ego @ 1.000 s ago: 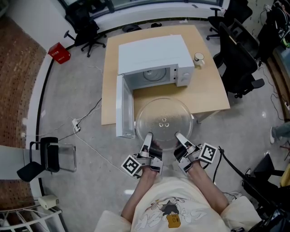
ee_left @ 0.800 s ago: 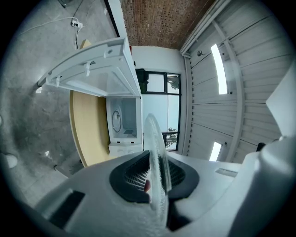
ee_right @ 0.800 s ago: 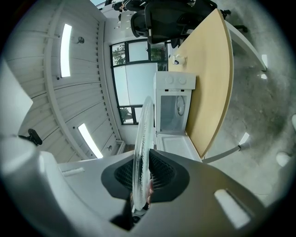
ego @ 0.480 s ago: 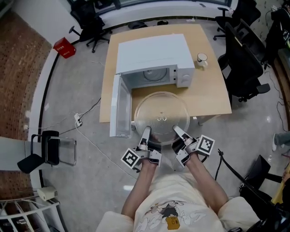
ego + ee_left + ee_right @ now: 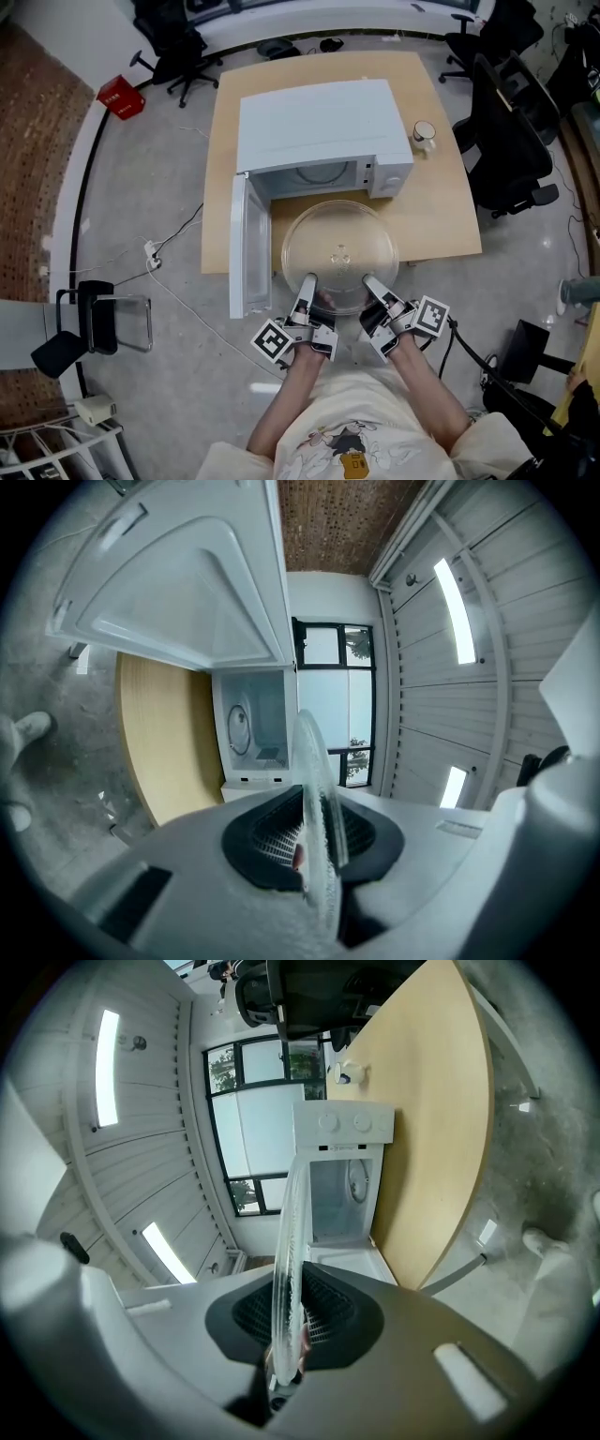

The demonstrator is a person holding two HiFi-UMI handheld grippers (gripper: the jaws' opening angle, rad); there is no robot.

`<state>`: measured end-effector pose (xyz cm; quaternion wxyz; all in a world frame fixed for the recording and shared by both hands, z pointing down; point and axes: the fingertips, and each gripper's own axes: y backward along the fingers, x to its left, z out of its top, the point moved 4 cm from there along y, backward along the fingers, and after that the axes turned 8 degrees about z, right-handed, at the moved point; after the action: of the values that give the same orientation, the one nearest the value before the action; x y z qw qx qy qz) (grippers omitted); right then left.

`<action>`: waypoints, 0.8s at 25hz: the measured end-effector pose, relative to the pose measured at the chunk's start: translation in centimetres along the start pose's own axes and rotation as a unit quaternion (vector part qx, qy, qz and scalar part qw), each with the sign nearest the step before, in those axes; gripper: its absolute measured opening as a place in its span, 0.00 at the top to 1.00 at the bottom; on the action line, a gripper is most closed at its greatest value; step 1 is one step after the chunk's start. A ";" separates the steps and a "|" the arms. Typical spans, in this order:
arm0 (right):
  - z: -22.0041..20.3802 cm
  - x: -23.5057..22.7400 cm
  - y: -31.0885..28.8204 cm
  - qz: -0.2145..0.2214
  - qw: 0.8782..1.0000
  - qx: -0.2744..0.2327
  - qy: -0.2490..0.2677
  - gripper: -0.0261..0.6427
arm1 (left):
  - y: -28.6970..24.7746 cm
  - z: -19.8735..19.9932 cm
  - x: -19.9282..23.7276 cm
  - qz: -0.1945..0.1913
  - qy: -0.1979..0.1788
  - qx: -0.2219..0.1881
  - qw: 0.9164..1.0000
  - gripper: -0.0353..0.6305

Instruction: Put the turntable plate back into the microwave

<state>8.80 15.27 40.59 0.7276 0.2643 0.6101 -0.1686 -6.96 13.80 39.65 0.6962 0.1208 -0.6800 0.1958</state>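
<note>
A clear glass turntable plate [image 5: 339, 253] is held level in front of the white microwave [image 5: 319, 131], over the near edge of the wooden table [image 5: 441, 202]. My left gripper [image 5: 307, 287] is shut on the plate's near rim at the left, my right gripper [image 5: 373, 287] on the near rim at the right. In the left gripper view the plate's edge [image 5: 317, 827] runs between the black pads [image 5: 267, 841]. The right gripper view shows the plate [image 5: 287, 1283] pinched the same way. The microwave door [image 5: 246, 246] stands open to the left, the cavity [image 5: 314, 174] showing.
A small white cup [image 5: 425, 132] stands on the table right of the microwave. Black office chairs [image 5: 511, 141] stand at the right, another [image 5: 173, 42] at the back left. A cable [image 5: 183, 281] and a small black-and-metal chair [image 5: 98, 323] are on the grey floor at left.
Both grippers have carried the plate a little toward the microwave, its far rim now nearer the open cavity. The grip on the near rim is unchanged.
</note>
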 end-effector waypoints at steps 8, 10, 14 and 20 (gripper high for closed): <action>1.1 -0.7 -3.9 0.004 1.000 -0.025 -0.008 0.92 | -3.7 3.4 -0.9 0.020 -0.004 0.033 0.999 0.90; 1.3 -0.8 -4.4 -0.002 1.000 -0.021 -0.010 0.92 | -3.9 3.8 -0.8 0.029 0.003 0.031 0.999 0.90; 2.2 -1.1 -6.1 -0.018 1.000 -0.006 -0.015 0.91 | -5.1 5.0 -0.4 0.040 0.003 0.017 0.999 0.90; 4.6 -3.8 -6.4 -0.017 1.000 -0.001 -0.017 0.91 | -7.3 4.7 1.9 0.056 0.007 -0.004 0.998 0.90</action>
<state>8.13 7.11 43.66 0.7354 0.2507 0.6017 -0.1850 -8.06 5.45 42.46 0.6898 0.0786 -0.6812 0.2324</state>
